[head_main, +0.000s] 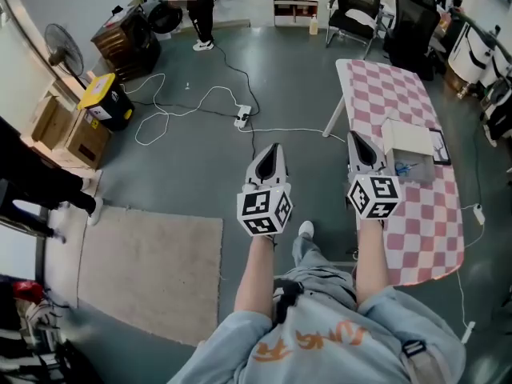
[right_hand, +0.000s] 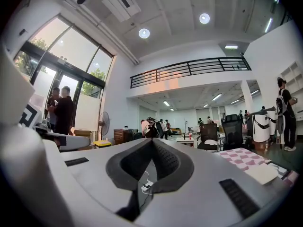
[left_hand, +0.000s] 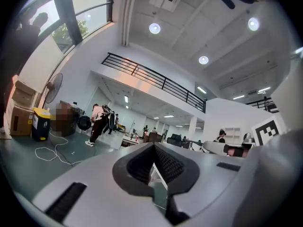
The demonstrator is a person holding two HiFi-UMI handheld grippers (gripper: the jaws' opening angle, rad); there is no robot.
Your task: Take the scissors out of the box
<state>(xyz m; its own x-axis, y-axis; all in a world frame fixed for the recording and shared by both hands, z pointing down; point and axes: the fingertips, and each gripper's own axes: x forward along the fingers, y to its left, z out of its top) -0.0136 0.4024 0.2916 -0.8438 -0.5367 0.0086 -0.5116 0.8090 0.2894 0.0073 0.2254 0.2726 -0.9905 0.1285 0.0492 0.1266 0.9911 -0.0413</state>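
A white box [head_main: 407,144] stands on the table with the pink-and-white checked cloth [head_main: 416,230] at the right of the head view. Something blue, probably the scissors' handles [head_main: 403,169], shows at the box's near edge. My right gripper [head_main: 354,138] is held level over the table's left edge, a little left of the box, shut and empty. My left gripper [head_main: 275,147] hangs over the grey floor further left, also shut with nothing in it. In the right gripper view the shut tips [right_hand: 152,141] point down the room, with the checked table [right_hand: 246,157] at the right.
A white power strip [head_main: 242,119] with looping cables lies on the floor ahead of the left gripper. A beige rug [head_main: 152,270] covers the floor at the left. A yellow-lidded bin [head_main: 108,99], cardboard boxes [head_main: 70,130] and a fan [head_main: 64,50] stand far left. Office chairs [head_main: 356,14] stand beyond the table.
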